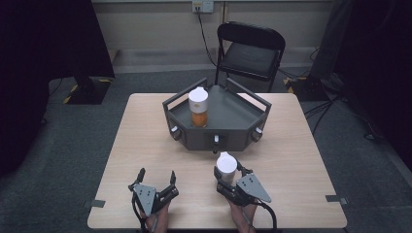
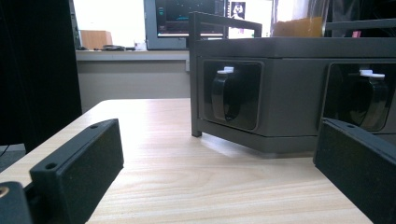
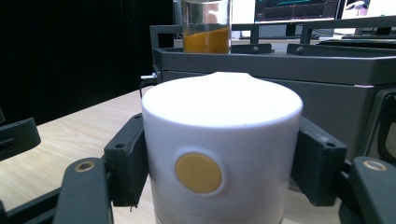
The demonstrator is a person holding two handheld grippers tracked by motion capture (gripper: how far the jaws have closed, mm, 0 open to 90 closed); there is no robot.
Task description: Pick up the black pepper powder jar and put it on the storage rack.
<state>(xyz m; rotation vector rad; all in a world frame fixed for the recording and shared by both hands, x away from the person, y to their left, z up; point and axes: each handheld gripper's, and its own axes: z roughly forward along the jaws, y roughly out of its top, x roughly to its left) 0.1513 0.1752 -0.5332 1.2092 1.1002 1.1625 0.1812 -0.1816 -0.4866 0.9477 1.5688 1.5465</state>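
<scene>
Grip comes first: near the table's [image 1: 145, 145] front edge, the right hand-held gripper [image 1: 232, 175] has its jaws closed on a white-capped jar [image 1: 226, 165], both pads pressed against the cap's sides in the right gripper view [image 3: 222, 154]. The left hand-held gripper [image 1: 155, 180], toward the front left corner, stands wide open with nothing between its jaws. Farther back, at the table's middle, sits a dark grey angular rack [image 1: 233, 116] with knobs on its front faces; a matching jar with orange powder [image 1: 198, 107] already stands on its left part. The step in hand looks like carrying the held jar; the next move calls for lifting it over the rack's rail and setting it down upright beside the first.
</scene>
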